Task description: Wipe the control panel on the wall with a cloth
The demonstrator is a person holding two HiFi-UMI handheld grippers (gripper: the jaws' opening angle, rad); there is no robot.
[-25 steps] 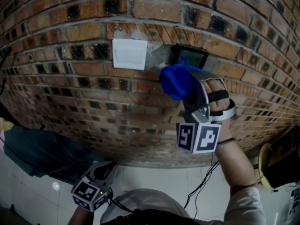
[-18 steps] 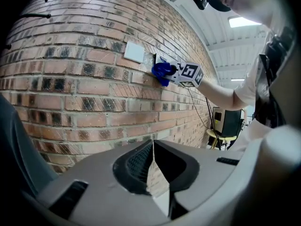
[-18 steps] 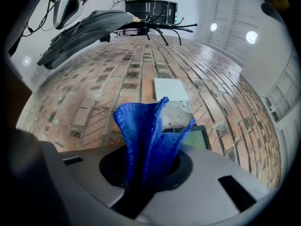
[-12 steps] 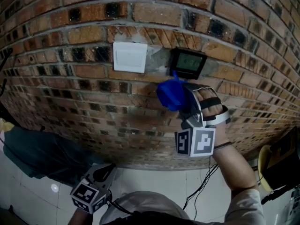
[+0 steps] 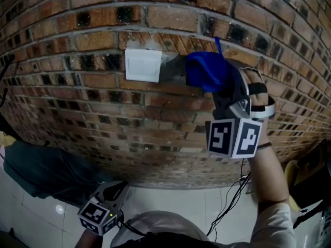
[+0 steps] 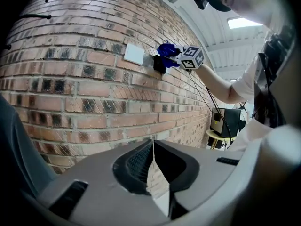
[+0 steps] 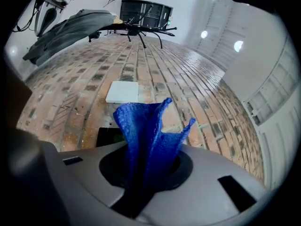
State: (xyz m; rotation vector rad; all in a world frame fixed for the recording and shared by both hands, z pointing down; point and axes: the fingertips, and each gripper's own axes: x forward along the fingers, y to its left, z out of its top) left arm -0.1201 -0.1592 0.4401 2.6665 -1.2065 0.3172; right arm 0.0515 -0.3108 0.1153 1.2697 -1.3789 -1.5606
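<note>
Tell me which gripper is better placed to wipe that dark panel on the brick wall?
Right. The right gripper is shut on the blue cloth, raised right at the control panel. The left gripper hangs low, well away from it, its jaws together and empty.

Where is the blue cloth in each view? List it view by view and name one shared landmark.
Head view: blue cloth upper right of centre, against the brick wall.
Left gripper view: small, upper centre, on the wall.
Right gripper view: centre, rising from between the jaws.
Shared landmark: white wall plate, near the cloth.
</note>
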